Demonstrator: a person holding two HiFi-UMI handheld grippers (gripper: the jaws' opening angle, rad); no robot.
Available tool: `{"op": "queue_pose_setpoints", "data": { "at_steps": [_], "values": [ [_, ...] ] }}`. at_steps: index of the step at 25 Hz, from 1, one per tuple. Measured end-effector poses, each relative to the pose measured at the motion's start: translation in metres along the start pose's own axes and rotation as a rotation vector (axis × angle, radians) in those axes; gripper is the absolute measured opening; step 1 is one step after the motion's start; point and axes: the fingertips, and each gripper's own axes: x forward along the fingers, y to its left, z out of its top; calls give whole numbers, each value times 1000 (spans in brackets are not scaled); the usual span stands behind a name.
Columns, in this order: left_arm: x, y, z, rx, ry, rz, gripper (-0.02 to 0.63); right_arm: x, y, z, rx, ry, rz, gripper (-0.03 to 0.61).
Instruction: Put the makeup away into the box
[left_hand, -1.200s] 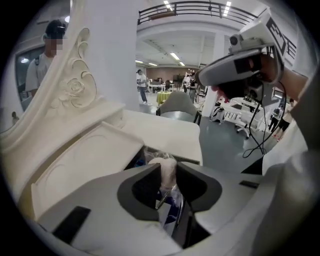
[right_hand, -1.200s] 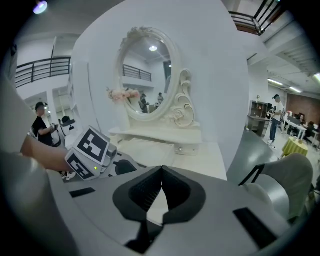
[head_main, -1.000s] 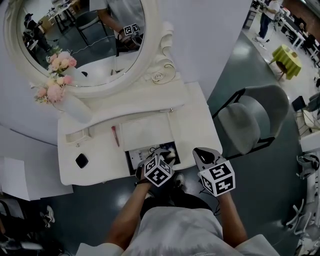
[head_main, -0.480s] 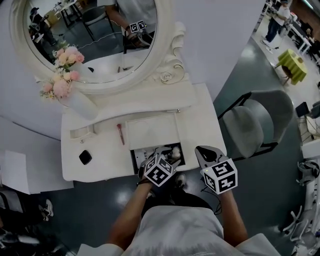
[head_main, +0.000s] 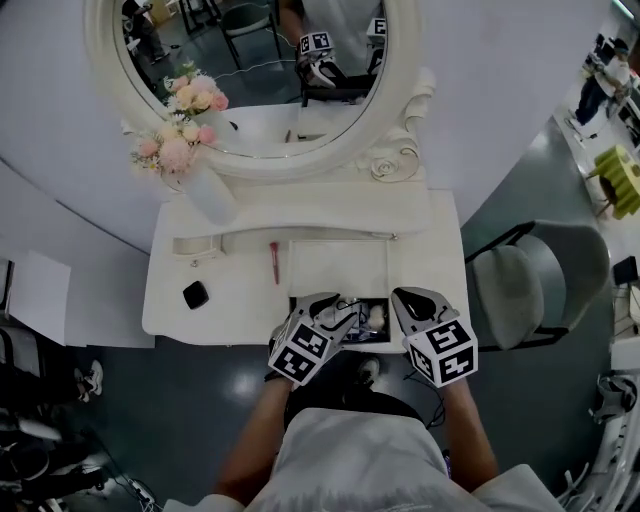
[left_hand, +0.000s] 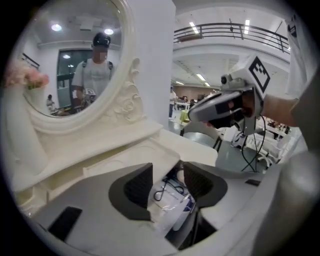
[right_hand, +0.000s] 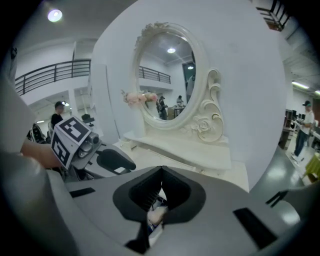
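My left gripper (left_hand: 167, 183) has lifted clear of the open box (head_main: 368, 340) at the table (head_main: 240, 310) front edge. Its jaws are apart, just narrowing, gripping nothing. The right gripper (right_hand: 161, 190) is pinched closed. A red makeup stick (head_main: 274, 262) lies on bare tabletop, left.

I count two grippers: the left gripper (head_main: 335, 308) and the right gripper (head_main: 412, 300). There is one mirror (head_main: 255, 70), one white table (head_main: 230, 315), one vase (head_main: 212, 197), one bunch of pink flowers (head_main: 172, 150), one red stick (head_main: 274, 262), one small black thing (head_main: 195, 295), one open box (head_main: 352, 303) and one grey chair (head_main: 540, 290).
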Motion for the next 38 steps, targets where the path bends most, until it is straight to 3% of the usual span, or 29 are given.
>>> {"op": "queue_pose_setpoints", "data": {
  "at_steps": [5, 9, 13, 21, 27, 34, 38],
  "values": [
    [-57, 72, 15, -125, -118, 234, 204, 19, 16, 24, -62, -1, 66, 0],
    [-79, 124, 0, -134, -82, 365, 204, 45, 27, 45, -110, 1, 98, 0],
    [-70, 156, -29, -174, 11, 357, 204, 76, 39, 63, -142, 11, 114, 0],
    [-34, 213, -72, -321, 73, 375, 175, 134, 54, 76, -173, 73, 115, 0],
    [11, 233, -116, -434, 173, 312, 173, 154, 49, 75, -148, 106, 94, 0],
    [29, 240, -139, -437, 258, 306, 175, 157, 37, 70, -129, 132, 67, 0],
    [28, 244, -141, -380, 285, 340, 122, 157, 32, 69, -114, 133, 59, 0]
  ]
}}
